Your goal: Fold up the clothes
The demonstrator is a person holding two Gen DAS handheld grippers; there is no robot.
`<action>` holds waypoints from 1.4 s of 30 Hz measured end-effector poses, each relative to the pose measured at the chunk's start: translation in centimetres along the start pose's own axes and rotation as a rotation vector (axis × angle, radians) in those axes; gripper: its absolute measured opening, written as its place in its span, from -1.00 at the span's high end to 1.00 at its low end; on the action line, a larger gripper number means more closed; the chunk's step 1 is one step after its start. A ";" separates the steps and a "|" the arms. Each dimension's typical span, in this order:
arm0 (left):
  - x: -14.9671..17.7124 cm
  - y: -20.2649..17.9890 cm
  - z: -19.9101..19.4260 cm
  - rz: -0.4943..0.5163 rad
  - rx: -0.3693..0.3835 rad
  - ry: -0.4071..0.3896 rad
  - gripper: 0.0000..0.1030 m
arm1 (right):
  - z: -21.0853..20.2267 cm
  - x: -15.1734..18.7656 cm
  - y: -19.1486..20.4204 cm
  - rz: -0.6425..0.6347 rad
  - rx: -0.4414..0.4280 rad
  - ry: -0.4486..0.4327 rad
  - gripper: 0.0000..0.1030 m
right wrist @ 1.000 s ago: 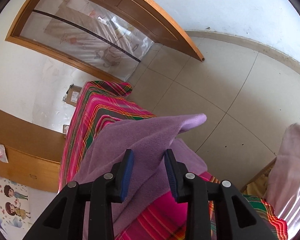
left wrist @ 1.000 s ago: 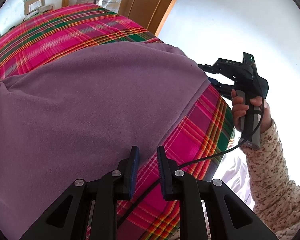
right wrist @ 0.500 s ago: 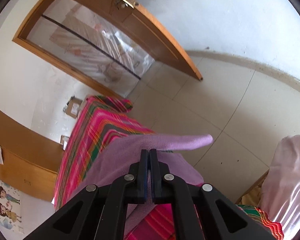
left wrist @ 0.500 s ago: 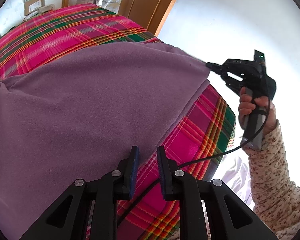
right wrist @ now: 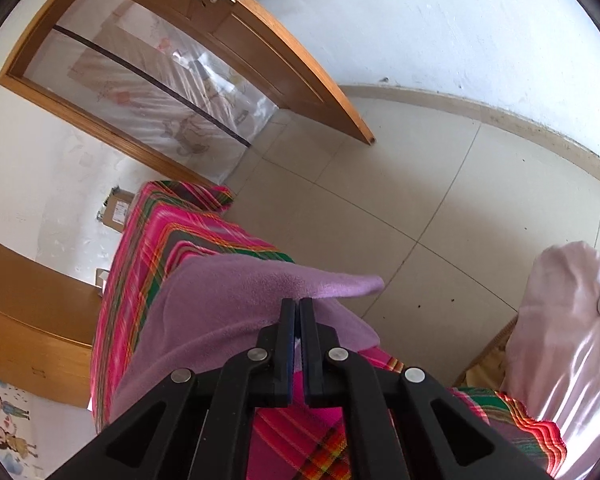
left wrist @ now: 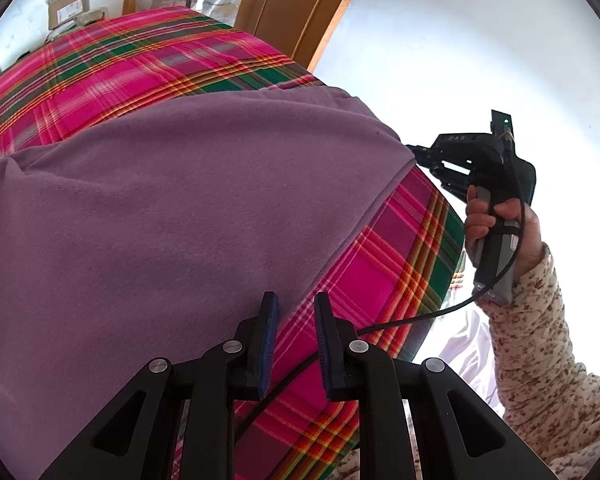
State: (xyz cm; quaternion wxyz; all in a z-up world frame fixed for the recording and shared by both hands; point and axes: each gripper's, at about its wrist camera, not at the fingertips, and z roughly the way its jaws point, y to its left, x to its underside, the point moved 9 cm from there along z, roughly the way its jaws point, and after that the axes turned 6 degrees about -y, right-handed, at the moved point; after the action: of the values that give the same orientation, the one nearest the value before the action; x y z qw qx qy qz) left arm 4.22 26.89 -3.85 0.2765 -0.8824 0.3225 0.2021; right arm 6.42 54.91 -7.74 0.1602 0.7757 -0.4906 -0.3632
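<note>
A purple fleece garment (left wrist: 172,208) lies spread over a pink plaid cloth (left wrist: 112,68) on a table. My left gripper (left wrist: 296,304) is open and empty, hovering just above the garment's near edge where it meets the plaid. My right gripper (right wrist: 297,306) is shut on the garment's far right corner (right wrist: 260,292) and holds it off the table's edge; it also shows in the left wrist view (left wrist: 418,152), pinching that corner. The fleece corner tip (right wrist: 364,282) sticks out past the fingers.
A wooden door (right wrist: 268,36) stands open over a tiled floor (right wrist: 440,184). A cardboard box (right wrist: 118,208) sits by the table's far end. A pale pink bundle (right wrist: 572,328) lies at the right. A wooden cabinet (right wrist: 24,304) stands on the left.
My right gripper closed on the garment's corner about half a second ago and still holds it, shifted slightly down and back. My left gripper has not moved.
</note>
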 end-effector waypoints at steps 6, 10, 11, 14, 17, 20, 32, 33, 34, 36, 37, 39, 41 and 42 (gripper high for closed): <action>0.0 1.2 -1.6 -0.018 -0.005 -0.021 0.63 | -2.2 -0.6 1.7 -0.119 0.073 -0.073 0.89; -0.1 3.1 -3.8 -0.042 -0.035 -0.052 0.63 | -5.0 -1.5 5.2 -0.257 0.046 -0.133 0.89; -0.3 4.1 -4.9 -0.050 -0.059 -0.068 0.63 | -5.7 -1.6 6.6 -0.302 0.031 -0.145 0.89; -1.2 6.7 -7.6 -0.084 -0.116 -0.116 0.63 | -7.7 -1.5 11.3 -0.453 -0.027 -0.176 0.89; -1.9 9.8 -10.5 -0.119 -0.186 -0.162 0.63 | -9.2 -0.6 16.8 -0.582 -0.121 -0.186 0.89; -2.3 12.8 -12.5 -0.161 -0.243 -0.188 0.63 | -10.1 1.2 22.2 -0.669 -0.246 -0.166 0.89; -3.2 22.4 -15.3 -0.285 -0.356 -0.172 0.41 | -2.1 17.5 34.5 -1.037 -0.482 0.210 0.48; -3.3 22.6 -15.1 -0.280 -0.358 -0.163 0.41 | -1.5 18.9 34.8 -1.053 -0.498 0.245 0.48; -3.5 23.0 -14.8 -0.273 -0.361 -0.154 0.41 | -0.9 20.2 35.2 -1.073 -0.514 0.274 0.48; -3.8 24.2 -14.4 -0.272 -0.370 -0.141 0.41 | 0.1 22.7 35.8 -1.113 -0.545 0.333 0.47; -3.9 24.7 -14.3 -0.275 -0.373 -0.138 0.41 | 0.6 24.0 36.2 -1.133 -0.561 0.363 0.44; -3.9 26.1 -14.1 -0.300 -0.374 -0.134 0.41 | 1.8 26.3 36.9 -1.172 -0.572 0.410 0.39; -3.9 27.2 -13.9 -0.321 -0.371 -0.133 0.41 | 2.6 27.7 37.4 -1.191 -0.578 0.444 0.35; -3.9 27.7 -13.9 -0.329 -0.368 -0.131 0.41 | 2.8 28.3 37.5 -1.198 -0.583 0.462 0.33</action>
State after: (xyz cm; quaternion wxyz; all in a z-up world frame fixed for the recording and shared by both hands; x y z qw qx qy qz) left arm -14.88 2.41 -1.08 0.1606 -0.9435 0.1139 0.2664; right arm -12.60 12.85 1.51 0.2341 0.8952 0.1847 -0.3313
